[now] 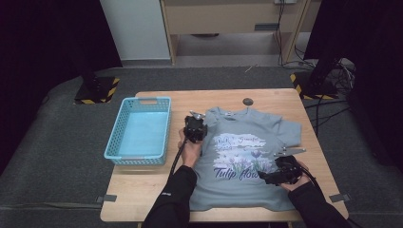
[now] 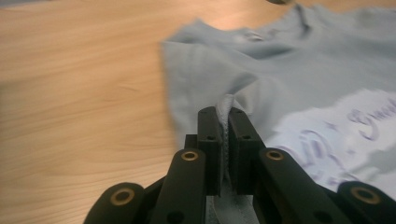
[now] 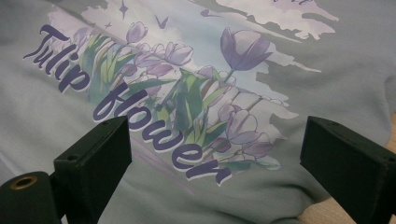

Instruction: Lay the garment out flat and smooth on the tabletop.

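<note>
T-shirt [image 1: 247,156] lies flat on the table [image 1: 142,185], print up, just right of the blue basket [image 1: 140,133]. Left tongs [image 2: 225,135] are clamped on a fold of the shirt's sleeve edge, on the side nearest the basket. Right tongs [image 3: 212,158] are wide open above the printed tulips, far side from the basket, gripping nothing.
</note>
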